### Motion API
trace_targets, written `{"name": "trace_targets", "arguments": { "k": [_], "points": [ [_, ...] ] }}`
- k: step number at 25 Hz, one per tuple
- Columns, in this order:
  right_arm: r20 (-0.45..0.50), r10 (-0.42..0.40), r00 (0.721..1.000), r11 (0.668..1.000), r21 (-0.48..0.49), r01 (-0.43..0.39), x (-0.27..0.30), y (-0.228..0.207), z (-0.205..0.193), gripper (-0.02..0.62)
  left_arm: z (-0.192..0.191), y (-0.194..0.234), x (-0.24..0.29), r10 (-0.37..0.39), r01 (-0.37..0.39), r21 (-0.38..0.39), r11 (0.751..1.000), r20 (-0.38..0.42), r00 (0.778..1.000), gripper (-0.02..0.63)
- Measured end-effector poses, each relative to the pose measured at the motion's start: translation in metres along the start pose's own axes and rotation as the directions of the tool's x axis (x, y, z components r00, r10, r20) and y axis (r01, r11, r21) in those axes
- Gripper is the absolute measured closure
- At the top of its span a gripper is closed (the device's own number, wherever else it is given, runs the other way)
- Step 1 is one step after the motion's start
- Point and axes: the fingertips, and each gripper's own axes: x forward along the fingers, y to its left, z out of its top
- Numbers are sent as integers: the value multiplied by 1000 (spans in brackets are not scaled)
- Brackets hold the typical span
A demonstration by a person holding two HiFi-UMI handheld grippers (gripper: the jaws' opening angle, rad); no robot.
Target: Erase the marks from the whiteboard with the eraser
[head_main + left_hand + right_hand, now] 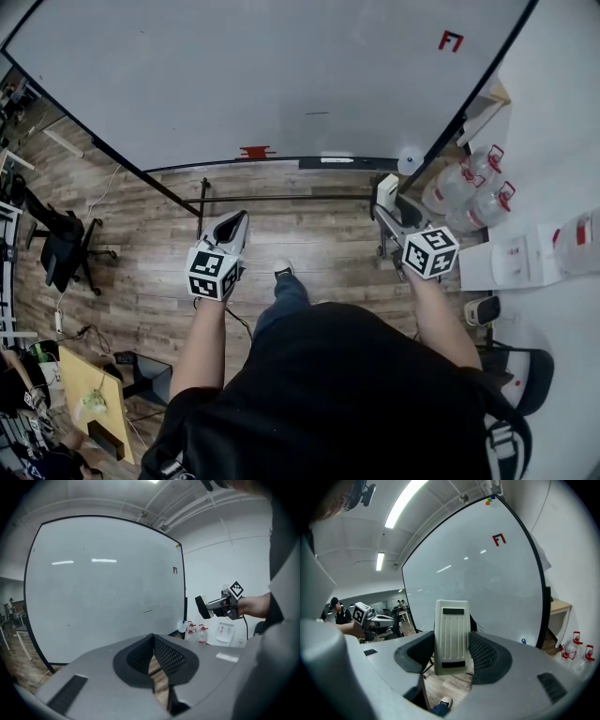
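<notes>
Before whiteboard, right gripper clamps eraser; left gripper fingers closed, empty.

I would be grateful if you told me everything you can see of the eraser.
The eraser is an oblong block with a pale, cream, plastic-looking back, ribbed lengthwise, with a dark rectangular patch near each end. The left gripper view shows a dark wiping pad on its other side. It stands roughly upright, pinched by its long edges between the right gripper's jaws, which alone touch it. It is held in the air, clear of the whiteboard.
</notes>
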Motion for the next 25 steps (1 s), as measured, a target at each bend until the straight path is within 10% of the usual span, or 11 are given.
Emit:
{"name": "trace_targets", "arguments": {
  "k": [25],
  "points": [
    [-26,-54,998,998,-22,54,53,-14,17,367,12,55,55,-63,63,26,998,-11,998,592]
  ]
}}
